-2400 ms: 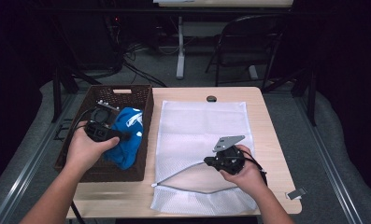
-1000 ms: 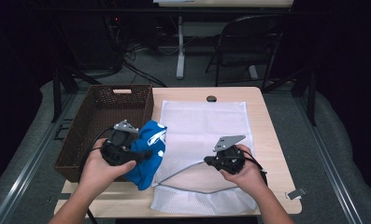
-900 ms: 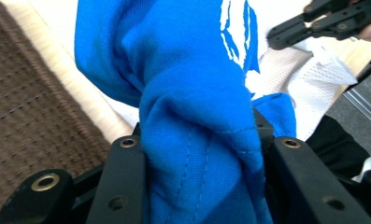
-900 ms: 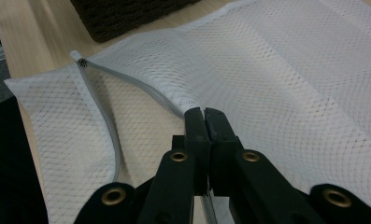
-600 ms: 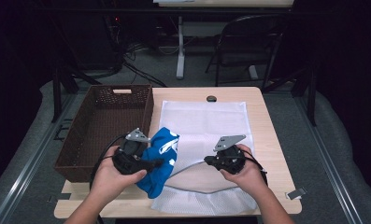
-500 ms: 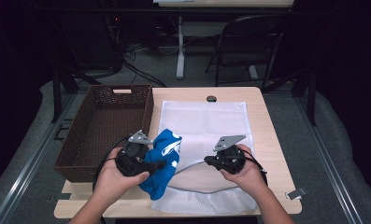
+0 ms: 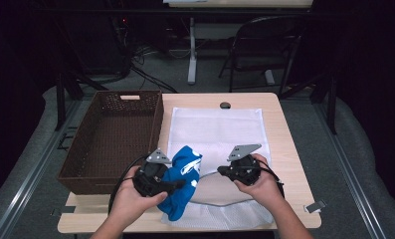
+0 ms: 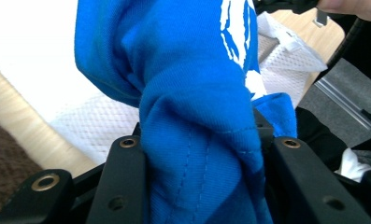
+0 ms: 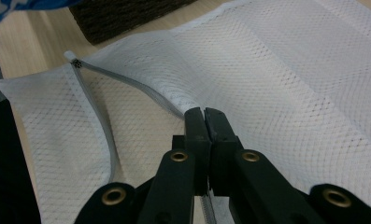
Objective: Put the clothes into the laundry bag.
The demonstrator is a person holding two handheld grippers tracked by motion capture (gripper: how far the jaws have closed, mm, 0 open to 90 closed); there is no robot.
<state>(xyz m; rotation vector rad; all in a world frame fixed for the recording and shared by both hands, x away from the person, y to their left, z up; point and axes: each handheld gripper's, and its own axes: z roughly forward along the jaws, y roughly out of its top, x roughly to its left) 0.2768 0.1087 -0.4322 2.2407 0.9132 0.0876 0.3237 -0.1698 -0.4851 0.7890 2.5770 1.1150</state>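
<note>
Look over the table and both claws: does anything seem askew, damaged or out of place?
Nothing stands out. The left claw grips a bunched blue garment beside the brown wicker basket. The right claw pinches the zip edge of the white mesh laundry bag, lifting its mouth open. No tears show.

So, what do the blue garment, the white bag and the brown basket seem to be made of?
Blue garment: soft matte knit, probably cotton jersey; it bunches in folds, with stitched seams and a white print.
White bag: fine synthetic-looking mesh; small regular holes, slight sheen, a zipper along its opening.
Brown basket: woven, wicker-like walls; whether plastic or natural fibre is not clear.
</note>
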